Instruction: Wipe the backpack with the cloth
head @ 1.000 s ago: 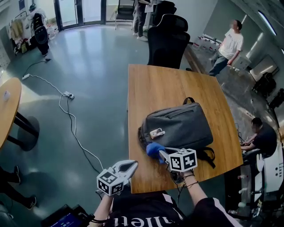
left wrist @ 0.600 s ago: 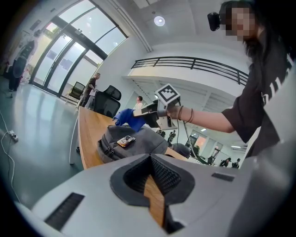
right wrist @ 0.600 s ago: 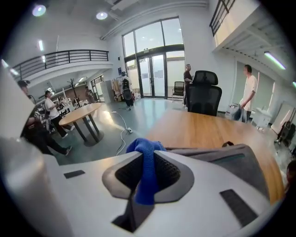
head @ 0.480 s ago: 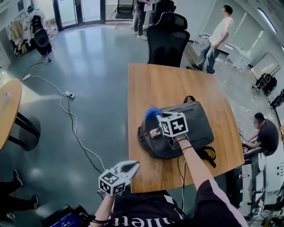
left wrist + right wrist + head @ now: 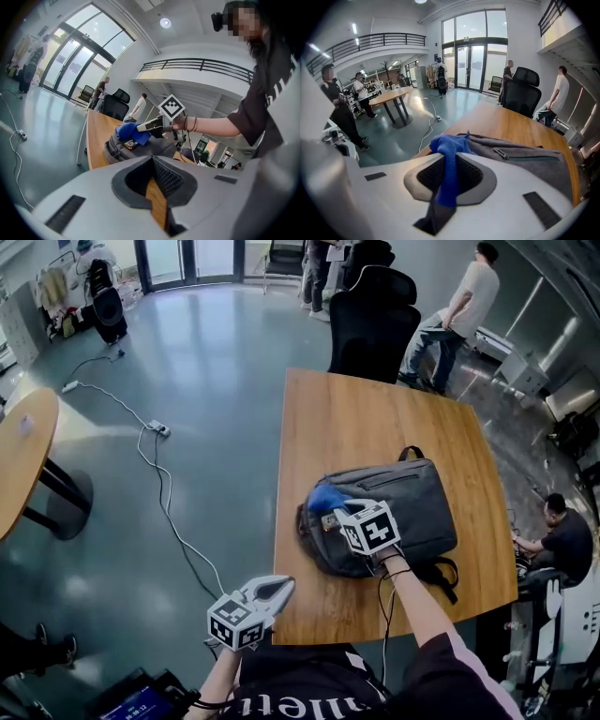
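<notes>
On the near half of the wooden table (image 5: 375, 418) a grey backpack (image 5: 412, 507) lies flat, its carry handle pointing toward the far edge and its shoulder straps (image 5: 441, 573) trailing toward the near right corner. The right gripper (image 5: 330, 510) reaches over the backpack's left end with its jaws clamped on a blue cloth (image 5: 323, 495). In the right gripper view the cloth hangs pinched between the two pads and bunches out past the tips, resting on the grey fabric beside a zipper line. A small tag (image 5: 328, 521) on the backpack sits just beside the cloth. The left gripper (image 5: 284, 584) hovers near the table's near left corner, well apart from the backpack; its jaw tips meet and nothing is held between them, only a sliver of wood showing through the gap behind the tips. A black office chair (image 5: 375, 320) stands at the far edge of the table, and a person (image 5: 464, 306) stands beyond it to the right. On the floor to the left, a cable with a power strip (image 5: 159, 430) runs past a round table (image 5: 23, 456).
</notes>
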Action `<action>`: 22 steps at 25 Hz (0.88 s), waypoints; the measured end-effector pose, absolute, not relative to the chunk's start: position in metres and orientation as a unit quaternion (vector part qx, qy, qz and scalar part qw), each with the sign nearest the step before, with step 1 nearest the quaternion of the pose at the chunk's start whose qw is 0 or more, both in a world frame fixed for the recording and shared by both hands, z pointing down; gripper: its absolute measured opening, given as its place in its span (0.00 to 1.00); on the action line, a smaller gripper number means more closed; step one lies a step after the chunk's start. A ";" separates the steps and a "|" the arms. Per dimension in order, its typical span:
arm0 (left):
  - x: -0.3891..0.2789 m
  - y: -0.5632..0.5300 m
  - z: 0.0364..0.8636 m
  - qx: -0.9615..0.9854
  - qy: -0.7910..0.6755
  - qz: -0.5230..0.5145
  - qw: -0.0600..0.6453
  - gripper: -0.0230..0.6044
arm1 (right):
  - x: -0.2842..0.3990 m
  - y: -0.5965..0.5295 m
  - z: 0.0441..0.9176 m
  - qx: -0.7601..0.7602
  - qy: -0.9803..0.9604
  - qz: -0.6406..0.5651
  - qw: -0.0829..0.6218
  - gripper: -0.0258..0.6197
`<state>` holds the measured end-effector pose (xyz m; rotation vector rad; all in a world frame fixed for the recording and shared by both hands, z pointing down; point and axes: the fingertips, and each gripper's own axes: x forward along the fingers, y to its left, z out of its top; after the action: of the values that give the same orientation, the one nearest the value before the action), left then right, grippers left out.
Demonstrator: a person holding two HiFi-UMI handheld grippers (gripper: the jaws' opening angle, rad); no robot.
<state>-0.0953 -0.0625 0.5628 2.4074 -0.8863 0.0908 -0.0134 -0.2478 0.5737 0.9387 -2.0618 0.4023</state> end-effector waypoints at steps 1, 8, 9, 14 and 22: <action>-0.092 -0.062 0.562 0.900 -0.331 0.034 0.283 0.04 | -0.011 -0.238 0.575 0.365 -0.820 0.163 0.409 0.14; -0.074 -0.064 0.555 0.901 -0.325 0.040 0.284 0.04 | 0.002 -0.167 0.573 0.332 -0.835 0.185 0.399 0.14; -0.071 -0.065 0.555 0.902 -0.324 0.040 0.283 0.04 | 0.005 -0.156 0.574 0.329 -0.836 0.189 0.397 0.14; -0.057 -0.072 0.554 0.903 -0.323 0.041 0.281 0.04 | 0.032 -0.111 0.583 0.327 -0.832 0.212 0.396 0.14; -0.043 -0.081 0.549 0.905 -0.318 0.043 0.280 0.04 | 0.065 -0.086 0.584 0.335 -0.823 0.250 0.385 0.14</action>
<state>-0.0425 -0.0809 0.5493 2.4250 -0.8538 0.1155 0.0649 -0.0855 0.5835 0.8543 -2.0955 0.6364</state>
